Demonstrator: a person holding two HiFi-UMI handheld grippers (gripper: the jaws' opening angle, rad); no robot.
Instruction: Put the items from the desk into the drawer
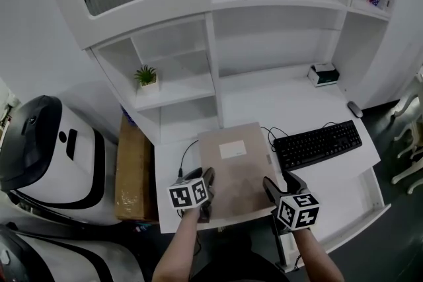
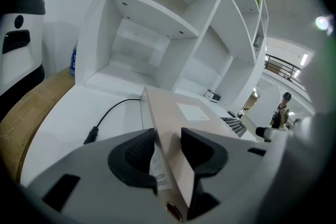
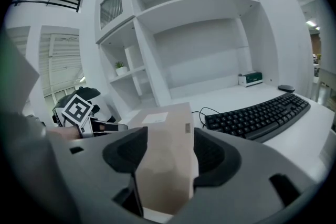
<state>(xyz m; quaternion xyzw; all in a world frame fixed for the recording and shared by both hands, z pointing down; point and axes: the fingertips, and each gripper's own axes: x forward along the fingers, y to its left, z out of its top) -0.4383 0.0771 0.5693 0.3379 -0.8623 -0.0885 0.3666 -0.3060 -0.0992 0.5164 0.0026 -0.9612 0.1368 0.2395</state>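
Plainly the pick-up step is in hand: a tan box file (image 1: 234,165) lies flat on the white desk (image 1: 291,99), in the lower middle of the head view, its near edge hanging slightly over the desk's front edge. The left gripper (image 1: 207,183) is at the file's near left corner, and its own view shows that corner wedged between the two dark pads, one on the labelled spine and one on the top face, so it looks clamped on the file. The right gripper (image 1: 280,185) is at the near right corner; in its own view the file fills the gap between the jaws from pad to pad, so I judge it gripped there too. The file has not visibly left the desk. A black keyboard (image 1: 318,144) sits just right of the file, and a black cable (image 1: 188,152) trails beside its left edge. A white pulled-out panel (image 1: 360,201) at the lower right of the head view may be the drawer, though I cannot tell. The next move probably calls for lifting with both grippers level and together, clear of the keyboard and cable, then swinging the file toward the drawer.
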